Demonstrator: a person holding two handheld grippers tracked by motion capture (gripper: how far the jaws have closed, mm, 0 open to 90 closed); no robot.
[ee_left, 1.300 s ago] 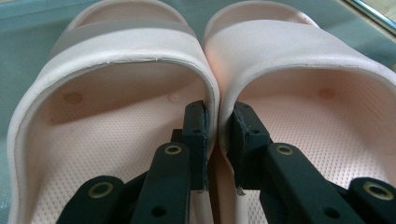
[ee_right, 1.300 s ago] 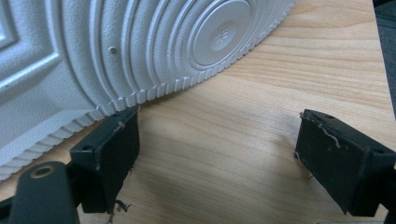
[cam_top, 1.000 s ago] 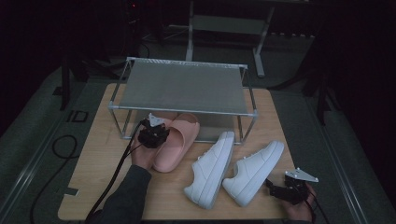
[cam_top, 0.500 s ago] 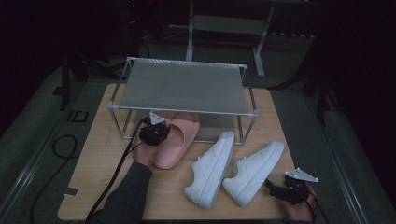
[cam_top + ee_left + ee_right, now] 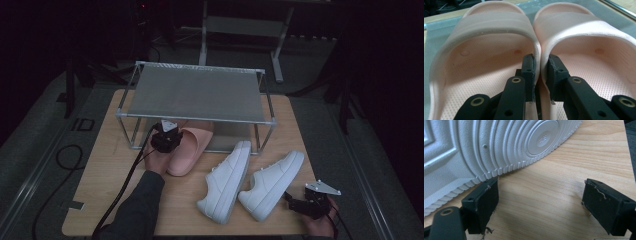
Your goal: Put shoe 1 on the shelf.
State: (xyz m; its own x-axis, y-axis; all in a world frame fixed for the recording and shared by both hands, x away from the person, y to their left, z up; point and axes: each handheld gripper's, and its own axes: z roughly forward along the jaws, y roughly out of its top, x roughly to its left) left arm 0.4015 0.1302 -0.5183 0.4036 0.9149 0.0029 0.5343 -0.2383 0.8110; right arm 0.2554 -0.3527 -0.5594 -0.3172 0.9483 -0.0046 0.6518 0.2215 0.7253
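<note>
Left gripper (image 5: 540, 75) is clamped on a pair of pink slippers (image 5: 534, 37): one jaw sits inside each slipper, and the pads pinch the two touching inner side walls together. Slippers are pale salmon pink, soft moulded material, each with a broad smooth strap over the toe end and a footbed covered in fine dimples; thick rounded rims.

From the high view, the slippers (image 5: 187, 147) lie on the wooden table (image 5: 100, 185), left of centre, toes pointing far and tucked under the near edge of the metal mesh rack (image 5: 197, 92). Left gripper (image 5: 167, 140) rests at their heel end, hand behind it.

Right gripper (image 5: 540, 202) stands wide open with nothing between its jaws, just bare wood. One jaw is just beside the ribbed grey-white sole of a white sneaker (image 5: 486, 147). In the high view this gripper (image 5: 315, 200) sits at the near right corner, next to two white sneakers (image 5: 250, 180) lying side by side.
</note>
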